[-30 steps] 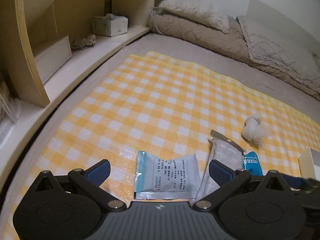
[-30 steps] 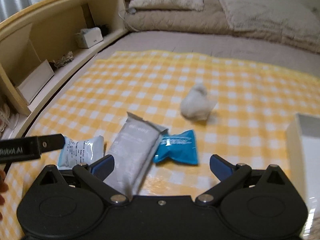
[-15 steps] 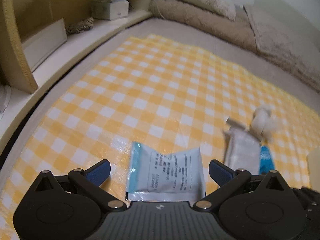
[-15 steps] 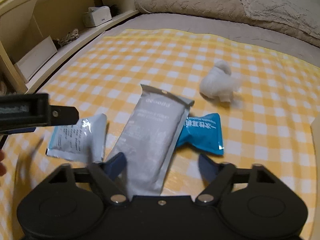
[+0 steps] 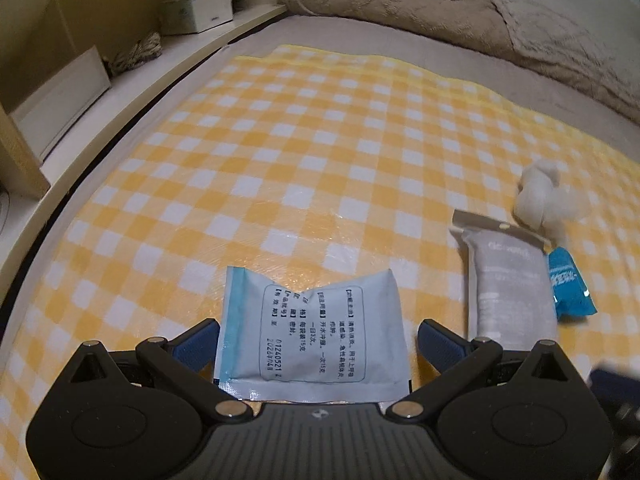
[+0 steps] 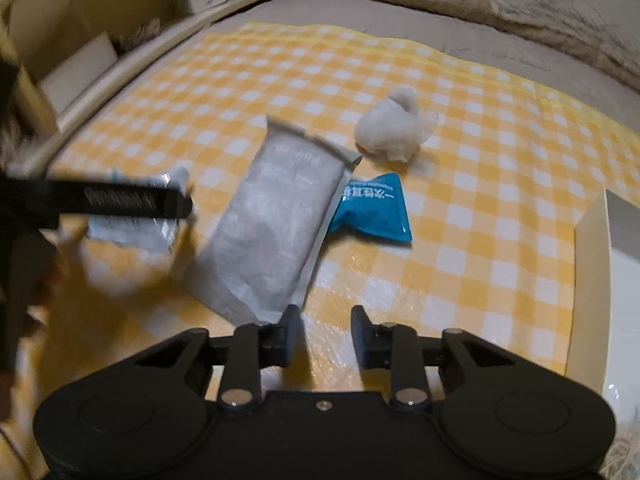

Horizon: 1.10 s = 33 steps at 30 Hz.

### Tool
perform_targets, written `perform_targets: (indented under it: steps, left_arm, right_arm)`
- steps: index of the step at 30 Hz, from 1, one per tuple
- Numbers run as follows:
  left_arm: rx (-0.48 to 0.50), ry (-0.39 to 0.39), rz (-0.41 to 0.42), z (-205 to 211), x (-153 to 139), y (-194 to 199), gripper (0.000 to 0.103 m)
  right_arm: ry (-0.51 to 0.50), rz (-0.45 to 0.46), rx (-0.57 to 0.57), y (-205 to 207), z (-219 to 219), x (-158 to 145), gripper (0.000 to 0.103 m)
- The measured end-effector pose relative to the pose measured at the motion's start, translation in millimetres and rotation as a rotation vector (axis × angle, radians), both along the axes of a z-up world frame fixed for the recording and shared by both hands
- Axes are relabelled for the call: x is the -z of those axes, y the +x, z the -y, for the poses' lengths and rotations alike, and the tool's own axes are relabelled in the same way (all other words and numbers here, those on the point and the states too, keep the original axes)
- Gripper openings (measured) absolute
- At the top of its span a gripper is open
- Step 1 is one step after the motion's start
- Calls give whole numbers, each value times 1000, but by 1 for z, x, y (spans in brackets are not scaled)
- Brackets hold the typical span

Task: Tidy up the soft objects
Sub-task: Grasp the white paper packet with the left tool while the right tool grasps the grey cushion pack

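Note:
A pale blue printed sachet point(image 5: 312, 336) lies flat on the yellow checked mat point(image 5: 320, 152), between the wide-open fingers of my left gripper point(image 5: 318, 336); whether they touch it I cannot tell. A long grey pouch point(image 6: 276, 220) lies to its right, partly over a blue packet point(image 6: 376, 208). A white soft wad point(image 6: 392, 128) sits beyond them. My right gripper point(image 6: 326, 330) hovers just past the pouch's near end, jaws narrowed with a small gap, holding nothing. The left gripper crosses the right wrist view point(image 6: 120, 200) over the sachet.
A white open box point(image 6: 600, 280) stands at the mat's right edge. Wooden shelves point(image 5: 80, 80) with a tissue box point(image 5: 200, 10) and a rope bundle point(image 5: 140, 50) run along the left. Beige bedding point(image 5: 480, 8) is heaped at the back.
My left gripper has moved forward and down so the sachet now lies between its fingers. My right gripper has come closer to the grey pouch and its jaws have narrowed a lot.

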State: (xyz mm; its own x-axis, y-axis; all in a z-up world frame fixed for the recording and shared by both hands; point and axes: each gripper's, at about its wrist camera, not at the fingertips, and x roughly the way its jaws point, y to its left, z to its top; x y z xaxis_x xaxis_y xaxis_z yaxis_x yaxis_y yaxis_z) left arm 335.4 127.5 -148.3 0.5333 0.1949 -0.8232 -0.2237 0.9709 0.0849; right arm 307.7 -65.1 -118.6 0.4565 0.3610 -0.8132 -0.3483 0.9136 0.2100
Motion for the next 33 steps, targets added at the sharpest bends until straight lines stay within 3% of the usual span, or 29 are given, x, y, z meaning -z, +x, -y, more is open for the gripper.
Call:
perform_targets:
  steps: [2,5,6,15,19,25,30,33]
  left_arm:
    - [2,0,-3,-1,-1,-1,103]
    - [5,20,-13,-3,-3,-2,96]
    - [15,36,-14,-4,-3,-2,94]
    - [84,52,-13,-24,-9,-12,85]
    - [73,50,-4,-36,-11,-16,84]
    - [56,20,8,-40,-17,-19,79]
    - [64,-12,6,-34,-19,-20,76]
    - [61,-31,11,-31,-23,-23,76]
  right_arm:
    - [49,44,18,3,2,-8,40]
    - [87,77,53,9,-3,-9,72]
    - [101,76,67,10,-5,-8,78]
    - [177,9,179,29,-22,12,88]
    - [168,-1,171,30,-31,19,89]
    - [38,75,62,21,-49,24,90]
    - [17,91,-4,17,-46,18,57]
    - [19,81,-22,14,-37,14,54]
